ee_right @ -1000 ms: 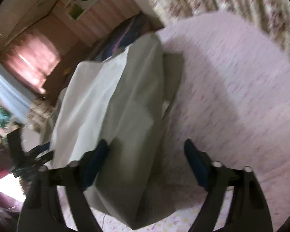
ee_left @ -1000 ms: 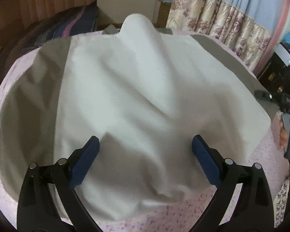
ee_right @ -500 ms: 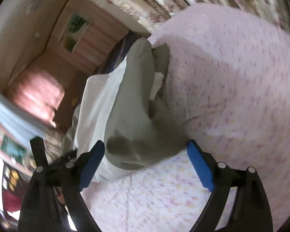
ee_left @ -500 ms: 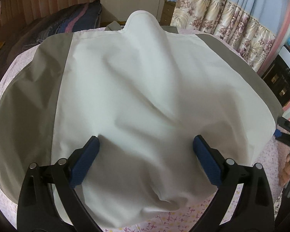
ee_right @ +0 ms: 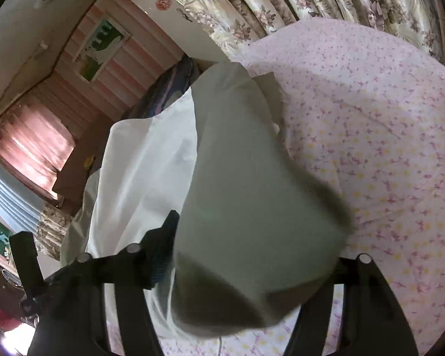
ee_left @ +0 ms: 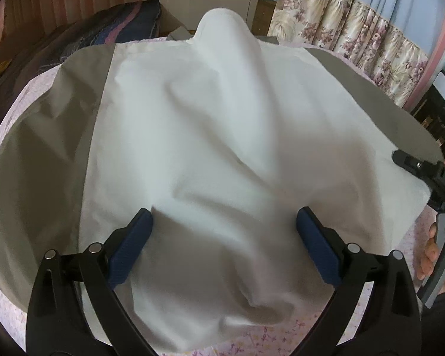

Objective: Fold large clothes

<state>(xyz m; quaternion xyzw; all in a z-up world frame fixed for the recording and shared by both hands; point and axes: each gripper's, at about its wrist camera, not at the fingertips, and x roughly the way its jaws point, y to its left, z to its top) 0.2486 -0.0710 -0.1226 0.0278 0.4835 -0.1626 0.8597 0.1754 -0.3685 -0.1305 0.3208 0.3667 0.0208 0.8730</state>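
Garment: white with grey side panels, spread over the floral bed sheet.
Left tool: fingers wide apart above the white middle.
Right tool: grey panel draped across it; grip unclear, cannot tell.

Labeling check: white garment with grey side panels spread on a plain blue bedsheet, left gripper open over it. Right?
Not the sheet: the left wrist view shows the bedsheet is pink and floral. The garment is white with grey panels, and the left gripper is open over it.
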